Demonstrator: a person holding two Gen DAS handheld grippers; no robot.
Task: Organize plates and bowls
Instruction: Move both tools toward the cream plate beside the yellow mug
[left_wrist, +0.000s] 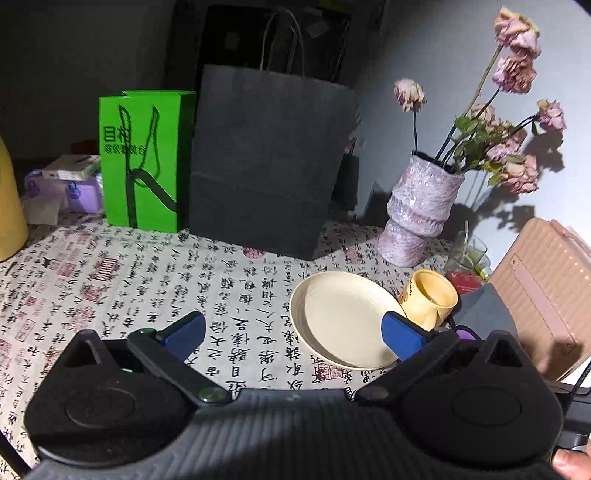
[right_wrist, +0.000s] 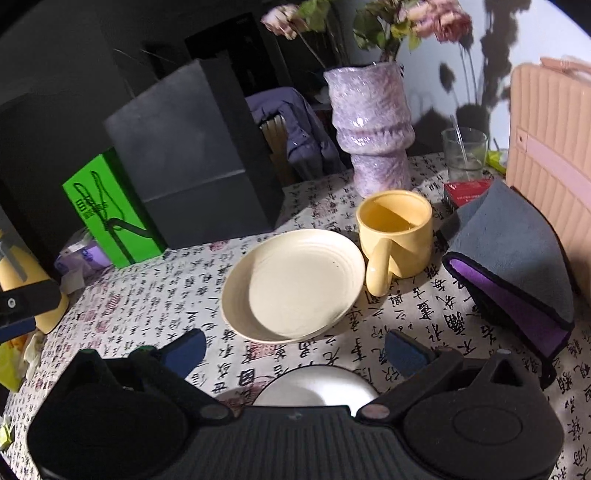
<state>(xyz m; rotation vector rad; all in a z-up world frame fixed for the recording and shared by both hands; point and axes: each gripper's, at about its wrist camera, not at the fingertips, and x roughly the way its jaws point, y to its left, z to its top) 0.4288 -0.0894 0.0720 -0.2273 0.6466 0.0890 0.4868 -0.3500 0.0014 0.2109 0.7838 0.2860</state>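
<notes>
Nothing looks stacked yet; both the right gripper (right_wrist: 293, 350) and left gripper (left_wrist: 293, 332) have fingers spread wide, empty; a white bowl (right_wrist: 316, 386) sits under the right one, cream plate (right_wrist: 293, 284) beyond, on the bench (right_wrist: 147, 295).
</notes>
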